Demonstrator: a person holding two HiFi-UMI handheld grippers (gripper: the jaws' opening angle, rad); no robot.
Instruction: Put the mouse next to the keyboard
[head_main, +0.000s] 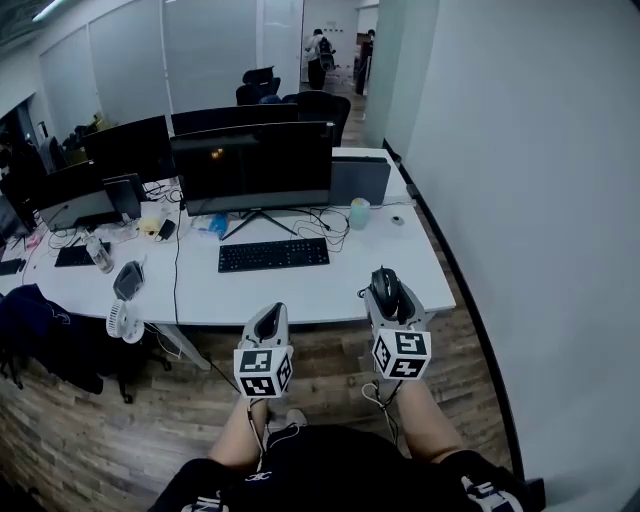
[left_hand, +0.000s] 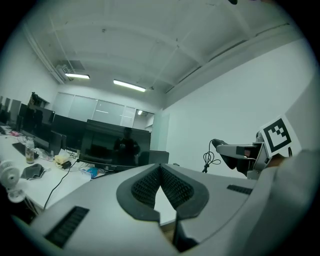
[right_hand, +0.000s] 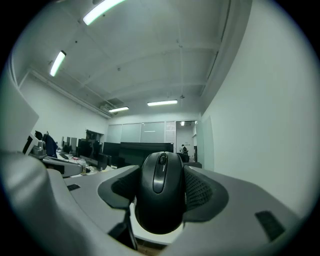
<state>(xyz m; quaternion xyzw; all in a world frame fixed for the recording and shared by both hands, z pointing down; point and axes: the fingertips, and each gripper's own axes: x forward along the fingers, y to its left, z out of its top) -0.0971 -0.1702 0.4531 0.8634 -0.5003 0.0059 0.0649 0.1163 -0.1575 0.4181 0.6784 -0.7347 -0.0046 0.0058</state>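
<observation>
A black mouse (right_hand: 160, 192) sits between the pads of my right gripper (right_hand: 159, 195), which is shut on it; its cable hangs down below. In the head view that gripper (head_main: 388, 292) holds the mouse (head_main: 385, 288) just off the desk's front edge, to the right of the black keyboard (head_main: 273, 254). The keyboard lies on the white desk (head_main: 330, 285) in front of a large dark monitor (head_main: 252, 165). My left gripper (head_main: 268, 322) hovers before the desk edge, below the keyboard. Its pads (left_hand: 172, 187) meet at the tips with nothing between them.
A pale green cup (head_main: 359, 213) and tangled cables (head_main: 322, 222) lie right of the monitor stand. More monitors, a bottle (head_main: 99, 254) and a small fan (head_main: 122, 321) crowd the desk's left. A white wall (head_main: 520, 200) runs along the right. Wooden floor lies below.
</observation>
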